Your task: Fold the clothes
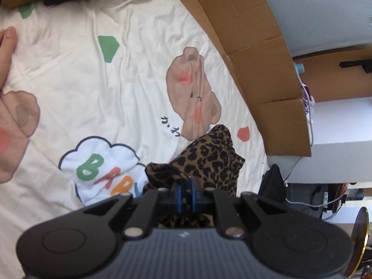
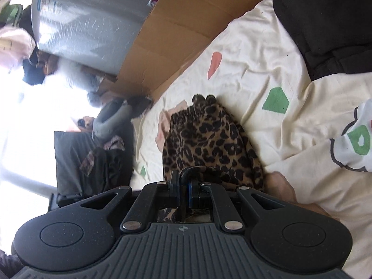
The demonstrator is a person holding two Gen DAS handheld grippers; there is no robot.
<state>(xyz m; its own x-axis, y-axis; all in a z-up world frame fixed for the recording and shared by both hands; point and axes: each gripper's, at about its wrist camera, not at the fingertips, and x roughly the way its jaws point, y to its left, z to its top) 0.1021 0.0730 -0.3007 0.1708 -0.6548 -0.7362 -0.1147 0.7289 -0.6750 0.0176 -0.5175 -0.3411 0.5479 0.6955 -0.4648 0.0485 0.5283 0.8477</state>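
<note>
My left claw (image 1: 186,186) and right claw (image 2: 183,183) are each clenched on an edge of the brown leopard-print fabric garment (image 2: 209,137), bunched over the cream cartoon-bear bed sheet (image 1: 97,88). I judge the fold goes best if I draw both edges taut and level, then lay them flat.

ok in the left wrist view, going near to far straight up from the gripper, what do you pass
left gripper shut on the leopard-print garment → brown bear print on the cream bedsheet → cardboard box at the bed's far edge
</note>
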